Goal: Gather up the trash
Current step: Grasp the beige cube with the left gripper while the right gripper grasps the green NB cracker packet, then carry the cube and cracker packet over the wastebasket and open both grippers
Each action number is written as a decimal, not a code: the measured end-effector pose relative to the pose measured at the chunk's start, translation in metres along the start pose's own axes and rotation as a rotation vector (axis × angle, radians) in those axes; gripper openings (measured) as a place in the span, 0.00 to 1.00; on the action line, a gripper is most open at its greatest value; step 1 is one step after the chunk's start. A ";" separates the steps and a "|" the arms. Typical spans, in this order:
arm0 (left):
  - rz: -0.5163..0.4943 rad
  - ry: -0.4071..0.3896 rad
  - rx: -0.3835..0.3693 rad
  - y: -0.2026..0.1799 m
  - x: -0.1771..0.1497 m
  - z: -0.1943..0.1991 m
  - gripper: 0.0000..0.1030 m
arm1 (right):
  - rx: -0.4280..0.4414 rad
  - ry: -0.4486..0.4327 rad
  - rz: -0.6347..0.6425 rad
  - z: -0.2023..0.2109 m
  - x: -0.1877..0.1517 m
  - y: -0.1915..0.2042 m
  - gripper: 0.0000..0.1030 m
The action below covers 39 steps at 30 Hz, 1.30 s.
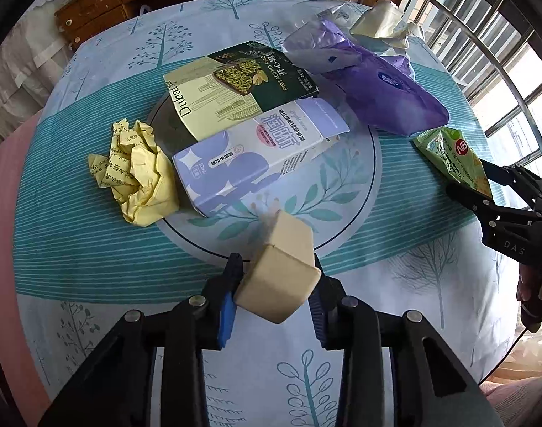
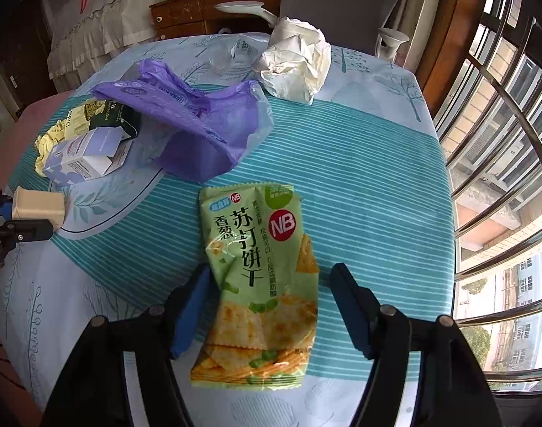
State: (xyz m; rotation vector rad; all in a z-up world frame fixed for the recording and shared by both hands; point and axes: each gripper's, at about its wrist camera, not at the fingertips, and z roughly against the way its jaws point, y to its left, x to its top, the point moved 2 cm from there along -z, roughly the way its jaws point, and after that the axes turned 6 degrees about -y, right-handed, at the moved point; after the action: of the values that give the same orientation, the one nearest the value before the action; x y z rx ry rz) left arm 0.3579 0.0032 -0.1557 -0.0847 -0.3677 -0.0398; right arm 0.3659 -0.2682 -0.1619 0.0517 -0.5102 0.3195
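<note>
My left gripper (image 1: 276,267) is shut on a small beige box (image 1: 281,267), its blue pads against both sides, low over the tablecloth. That box (image 2: 39,206) and the gripper show at the left edge of the right wrist view. A green cracker packet (image 2: 256,284) lies flat on the striped cloth between the fingers of my right gripper (image 2: 271,272), which is open. Its left pad is close to the packet's edge and its right pad stands apart. The packet (image 1: 448,156) also appears at the right of the left wrist view.
Farther back on the table (image 1: 75,235) lie crumpled yellow paper (image 1: 135,174), a green pistachio box (image 1: 235,85), a purple-and-white carton (image 1: 249,156), a purple plastic bag (image 2: 199,121), crumpled white paper (image 2: 295,60) and a clear wrapper (image 2: 231,53). A window grille runs along the right.
</note>
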 end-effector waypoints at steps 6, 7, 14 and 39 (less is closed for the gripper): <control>0.058 -0.030 0.033 -0.001 -0.006 0.004 0.24 | 0.011 -0.002 0.013 0.004 0.001 0.008 0.34; 0.062 -0.034 0.049 -0.002 -0.009 0.004 0.24 | 0.010 0.001 0.012 0.005 0.000 0.009 0.31; 0.144 -0.083 0.051 -0.006 -0.025 0.029 0.24 | 0.076 0.012 -0.107 0.022 -0.003 0.009 0.19; 0.014 -0.294 -0.058 0.011 -0.139 0.204 0.24 | 0.049 -0.234 -0.325 0.214 -0.073 0.136 0.18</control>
State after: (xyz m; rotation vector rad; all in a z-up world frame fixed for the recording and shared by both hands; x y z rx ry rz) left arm 0.1563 0.0357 -0.0172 -0.1509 -0.6602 -0.0238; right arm 0.1621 -0.1871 -0.0150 0.2193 -0.7146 0.0063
